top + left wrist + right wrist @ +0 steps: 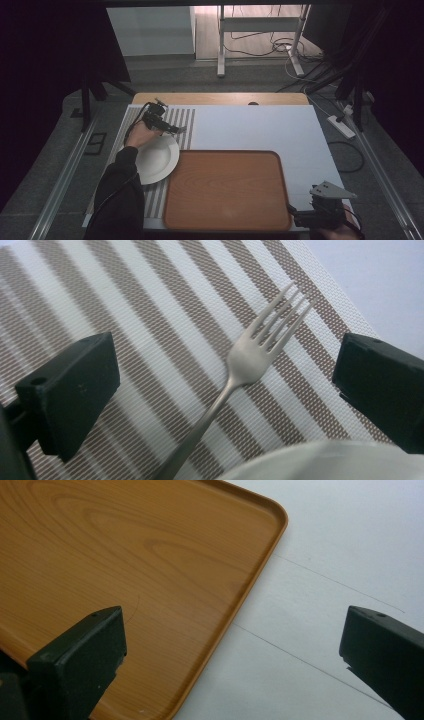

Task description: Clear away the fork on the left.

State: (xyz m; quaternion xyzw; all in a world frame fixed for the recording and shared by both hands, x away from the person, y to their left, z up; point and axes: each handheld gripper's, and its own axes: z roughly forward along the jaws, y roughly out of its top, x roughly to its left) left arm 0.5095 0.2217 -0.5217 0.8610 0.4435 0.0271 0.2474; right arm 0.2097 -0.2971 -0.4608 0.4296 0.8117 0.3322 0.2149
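Clearly the left gripper (176, 129) is lined up on the fork (250, 355): its jaws stand wide apart with nothing between them but the fork's head and neck, which lie flat on the striped placemat (150, 315), so it holds nothing yet. My guess is that the hand reaches over the white plate (160, 160) to come at the fork from the near side, which would explain why the plate's rim shows at the bottom of the left gripper view. The fork lies at the far left of the table, just beyond the plate, tines pointing away to the far right.

The right gripper (295, 216) waits at the near right corner, beside the wooden tray (227, 190), its jaws also spread wide and empty. It hangs over the tray's near right corner and the white table top (340, 555), probably parked out of the way while the other hand works.

From the high view the fork is barely a sliver under the left gripper, too small to read; the left gripper view gives its four tines, the brushed metal and the handle running down toward the plate rim. In turn the high view gives the layout: placemat at left, plate on it, bare tray in the middle, the person's dark sleeve (120, 195) coming in from the near left. The right gripper view adds the tray's raised lip and wood grain, plus faint lines on the table top
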